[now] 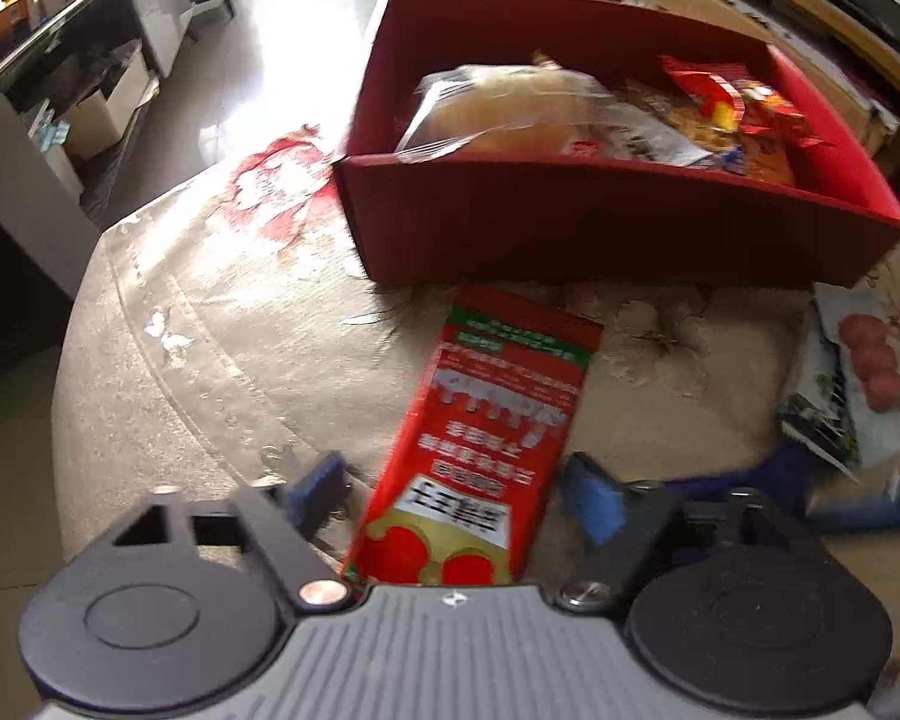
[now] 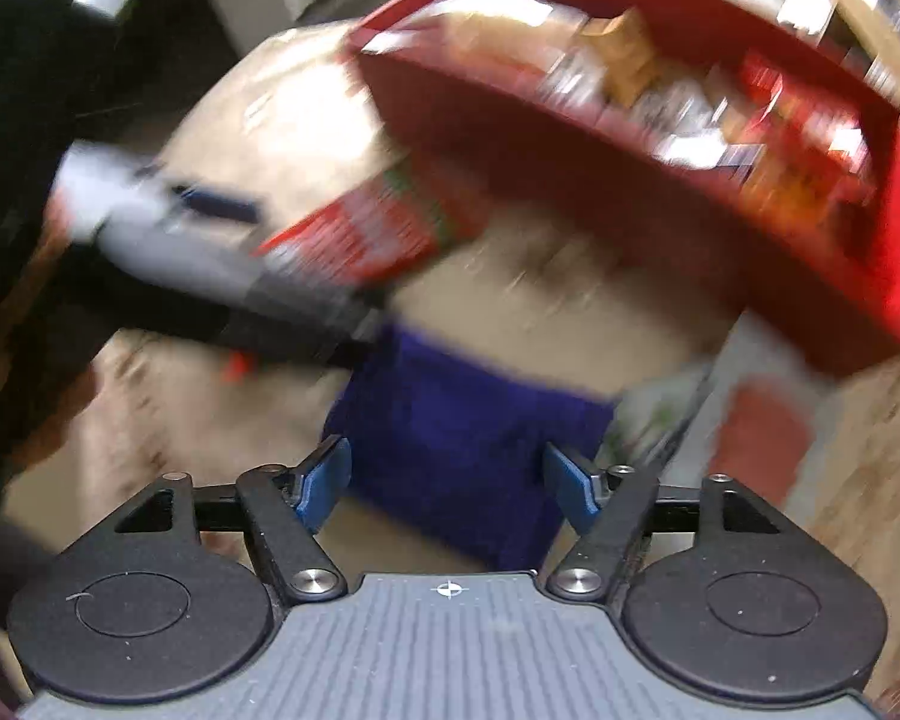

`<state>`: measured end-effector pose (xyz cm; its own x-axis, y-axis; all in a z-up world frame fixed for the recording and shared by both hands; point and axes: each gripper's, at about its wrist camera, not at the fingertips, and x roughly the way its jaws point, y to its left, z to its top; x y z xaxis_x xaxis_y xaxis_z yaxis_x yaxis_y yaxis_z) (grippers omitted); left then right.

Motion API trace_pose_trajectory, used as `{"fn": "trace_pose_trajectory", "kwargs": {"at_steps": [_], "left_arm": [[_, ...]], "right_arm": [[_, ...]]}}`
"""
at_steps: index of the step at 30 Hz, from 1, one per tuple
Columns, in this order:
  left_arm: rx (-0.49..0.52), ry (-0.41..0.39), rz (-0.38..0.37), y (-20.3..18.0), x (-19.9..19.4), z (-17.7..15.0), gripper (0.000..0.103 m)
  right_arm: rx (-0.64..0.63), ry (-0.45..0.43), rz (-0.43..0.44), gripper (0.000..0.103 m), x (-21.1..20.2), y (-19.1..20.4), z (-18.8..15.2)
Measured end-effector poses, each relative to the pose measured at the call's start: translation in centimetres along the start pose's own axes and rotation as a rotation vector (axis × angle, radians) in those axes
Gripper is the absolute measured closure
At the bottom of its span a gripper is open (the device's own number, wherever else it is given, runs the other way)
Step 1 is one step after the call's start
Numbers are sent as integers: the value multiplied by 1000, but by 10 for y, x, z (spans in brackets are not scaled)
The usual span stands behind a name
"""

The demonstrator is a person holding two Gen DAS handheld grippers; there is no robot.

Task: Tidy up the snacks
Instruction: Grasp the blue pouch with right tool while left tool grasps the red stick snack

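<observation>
The left claw (image 1: 456,489) is spread wide, its 2 blue pads on either side of the near end of a red snack packet (image 1: 486,444) with neither pad touching it. The packet appears to lie flat on the table (image 1: 198,360), just in front of the near wall of the red box (image 1: 600,216), which already holds a bread bag (image 1: 498,108) and several other wrappers. Its long axis runs from the claw toward the box, leaning a little to the right, with the tomato-printed end nearest the claw and the green-banded end pointing at the box.

The right claw (image 2: 447,480) is also open and holds nothing. Its view is badly smeared, but a dark blue packet (image 2: 468,426) lies just ahead of its fingers, and a white packet with a red picture (image 2: 762,432) lies to the right.

The main risk I see is a poor bite. The packet is thin and flat, so if the pads close above it rather than around its edges, they may meet on air or only skid it along the cloth. A grip at the very end would also let the far end droop and catch the box wall on the way in. The 2 claws are working near each other, so a bump between them is possible.
</observation>
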<state>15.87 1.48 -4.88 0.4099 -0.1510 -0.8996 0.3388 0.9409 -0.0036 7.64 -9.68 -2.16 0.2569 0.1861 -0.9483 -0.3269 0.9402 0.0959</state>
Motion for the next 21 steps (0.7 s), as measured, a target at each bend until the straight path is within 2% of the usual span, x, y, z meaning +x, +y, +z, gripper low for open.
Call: {"fn": "trace_pose_trajectory", "kwargs": {"at_steps": [2,4,6,9,11,13,16,17,18,21], "left_arm": [[12,3,-4,-4,-5,-1,45],[14,5,-5,-4,-6,-2,45],[6,12,-11,-4,-6,-1,45],[-13,24,-24,-1,-5,3,44],[-17,28,-29,0,-3,4,40],[-25,31,-38,2,-1,7,36],[-33,38,-46,4,0,9,34],[-33,36,-51,5,0,9,33],[-33,35,-55,6,0,9,32],[-6,25,-65,4,1,5,24]], "right_arm": [[-44,44,22,28,0,17,-20],[-114,71,36,28,-2,32,-38],[-226,42,-29,27,-8,48,-46],[-384,-8,-126,23,-10,61,-36],[-467,-13,-141,16,-5,65,-19],[-519,-3,-152,16,6,66,-3],[-509,37,-116,18,25,58,12],[-489,48,-94,15,32,56,13],[-458,32,-77,15,33,52,13],[-389,-7,-3,0,35,38,8]]}}
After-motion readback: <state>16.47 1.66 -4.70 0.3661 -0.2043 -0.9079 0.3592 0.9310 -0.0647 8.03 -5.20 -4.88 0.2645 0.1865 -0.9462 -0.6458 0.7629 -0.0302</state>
